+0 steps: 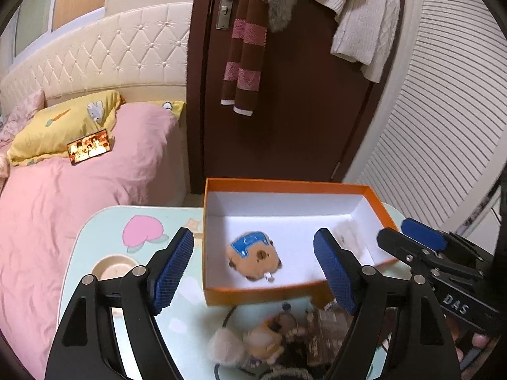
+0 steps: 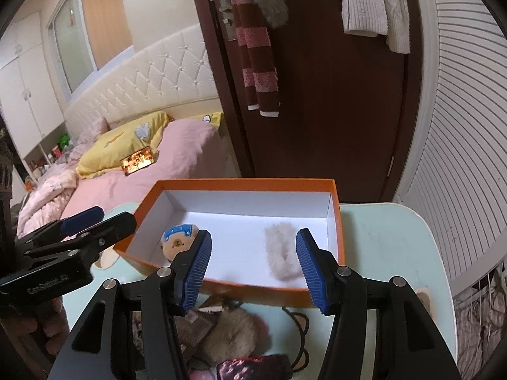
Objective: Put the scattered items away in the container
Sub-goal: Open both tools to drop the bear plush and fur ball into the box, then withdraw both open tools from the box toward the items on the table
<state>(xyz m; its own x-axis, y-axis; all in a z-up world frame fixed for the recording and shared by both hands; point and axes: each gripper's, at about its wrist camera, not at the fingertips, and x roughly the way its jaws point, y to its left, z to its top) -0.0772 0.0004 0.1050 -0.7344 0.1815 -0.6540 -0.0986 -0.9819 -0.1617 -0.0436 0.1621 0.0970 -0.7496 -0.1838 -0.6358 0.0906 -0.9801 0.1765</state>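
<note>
My left gripper (image 1: 253, 272): jaws wide apart, nothing between the pads. Below and nearest it, a blurred heap on the table (image 1: 95, 231): a plush toy (image 1: 269, 338), a dark cable (image 1: 226, 316), brown packets (image 1: 326, 329).

My right gripper (image 2: 252, 270): jaws at a moderate gap, empty. Under it, a fur pompom (image 2: 231, 332) and a dark shiny pouch (image 2: 253, 369), still on the table.

Just ahead of both grippers, the orange box (image 1: 285, 185), open, white inside. In it: a bear plush (image 1: 253, 255) with a blue cap, ahead between my left fingers; a pale fur strip (image 2: 282, 253), ahead between my right fingers.

Farther, left of the box: a pink bed (image 1: 63, 196), a yellow pillow (image 1: 63, 126), a lit phone (image 1: 90, 146).

Farthest: a brown door (image 1: 301, 95) hung with a striped scarf (image 1: 244, 57) and a white knit (image 1: 364, 15).
</note>
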